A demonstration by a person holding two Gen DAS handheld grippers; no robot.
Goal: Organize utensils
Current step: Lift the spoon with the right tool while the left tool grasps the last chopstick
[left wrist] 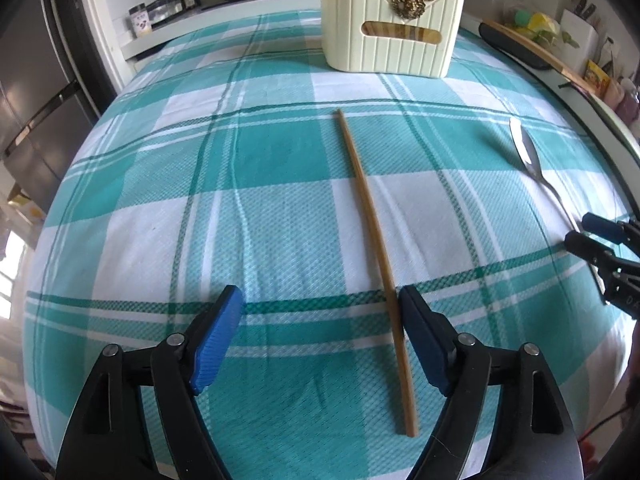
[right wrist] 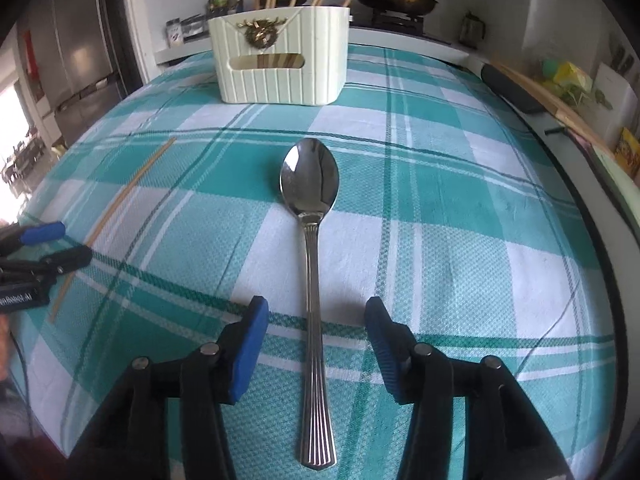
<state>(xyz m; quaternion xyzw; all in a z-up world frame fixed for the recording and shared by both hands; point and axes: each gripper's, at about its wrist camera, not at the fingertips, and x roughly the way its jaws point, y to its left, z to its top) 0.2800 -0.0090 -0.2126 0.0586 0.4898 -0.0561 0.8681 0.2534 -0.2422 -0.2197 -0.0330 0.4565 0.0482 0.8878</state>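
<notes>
The left gripper (left wrist: 320, 312) hangs low over the table (left wrist: 160, 200), its blue-padded jaws spread wide with nothing between them gripped. A single wooden chopstick (left wrist: 372, 240) lies flat on the teal and white checked cloth, running from near the gripper away toward the far side; its near stretch passes between the jaws, close against the inner face of the right-hand pad (whether it actually touches that pad cannot be told from this angle).

The right gripper (right wrist: 316, 320) is likewise wide apart and holds nothing. A metal spoon (right wrist: 314, 280) lies bowl-up on the cloth, its ribbed handle running straight down the gap between the two pads, with clear space on both sides, and its bowl pointing toward the far edge of the table.

At the far side of the table stands a cream ribbed utensil holder (left wrist: 390, 36) with a gold ornament on its front and a slot cut below it; several wooden sticks rise out of its top. The chopstick and the spoon both lie well short of it, apart from each other.

Beyond the table, a dark pan (right wrist: 396, 0) sits on a stove, and a steel refrigerator (left wrist: 36, 80) stands to the left
</notes>
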